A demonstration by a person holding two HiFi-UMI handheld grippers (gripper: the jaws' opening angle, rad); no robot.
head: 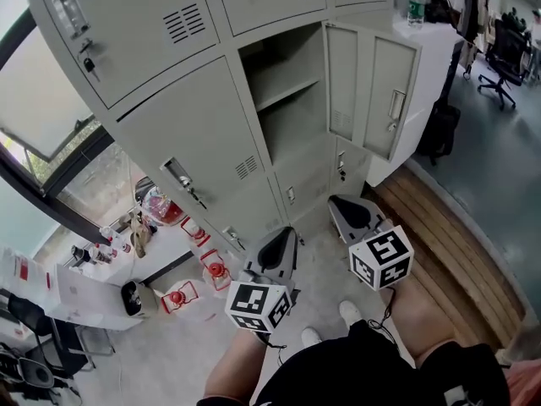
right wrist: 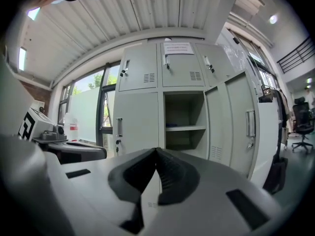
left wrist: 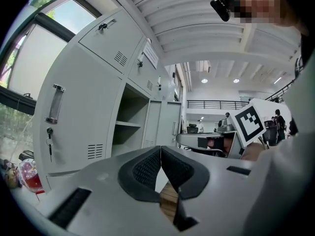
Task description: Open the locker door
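Note:
A bank of grey lockers fills the head view. One middle compartment (head: pixel 287 100) stands open, a shelf inside it, and its door (head: pixel 376 96) with a handle (head: pixel 396 106) is swung out to the right. Both grippers hang low in front of the lockers, apart from the door. My left gripper (head: pixel 286 233) is shut and empty; its pads meet in the left gripper view (left wrist: pixel 161 150). My right gripper (head: pixel 336 203) is also shut with nothing between its pads (right wrist: pixel 156 152). The right gripper view faces the open compartment (right wrist: pixel 184 122) and the door (right wrist: pixel 243 122).
The closed locker doors at left carry handles and keys (head: pixel 182 183). Red items (head: pixel 182 296) lie on the floor at lower left by a window. A wooden strip of floor (head: pixel 448 227) runs along the right, with an office chair (head: pixel 507 57) beyond. The person's shoes (head: pixel 351 311) are below.

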